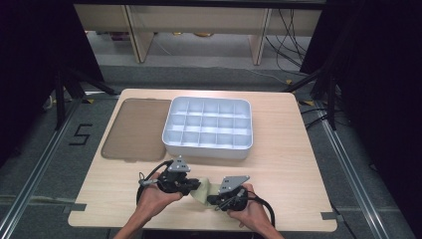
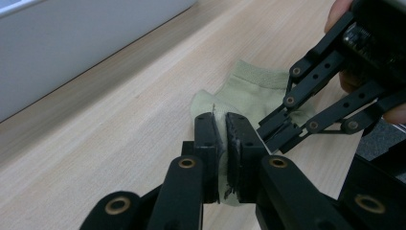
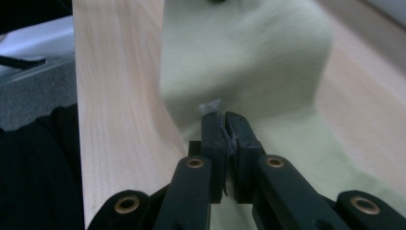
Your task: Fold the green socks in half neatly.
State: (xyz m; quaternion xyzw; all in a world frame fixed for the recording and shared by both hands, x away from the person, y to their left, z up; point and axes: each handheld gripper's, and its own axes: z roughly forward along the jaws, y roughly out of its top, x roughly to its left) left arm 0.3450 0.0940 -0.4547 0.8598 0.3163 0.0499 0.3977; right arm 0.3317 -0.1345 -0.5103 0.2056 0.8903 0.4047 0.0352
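A pale green sock (image 1: 203, 191) lies near the table's front edge, stretched between both grippers. My left gripper (image 1: 195, 185) is shut on one end of the sock (image 2: 249, 93), the fabric pinched between its jaws. In the left gripper view the other gripper (image 2: 275, 134) bites the sock from the right. My right gripper (image 1: 214, 200) is shut on the sock (image 3: 249, 62), with cloth spread ahead of its jaws. A hand holds each gripper.
A white tray with several square compartments (image 1: 208, 149) stands in the middle of the wooden table (image 1: 288, 159). Its brownish translucent lid (image 1: 133, 128) lies flat to the left. The tray's wall (image 2: 72, 43) is close behind my left gripper.
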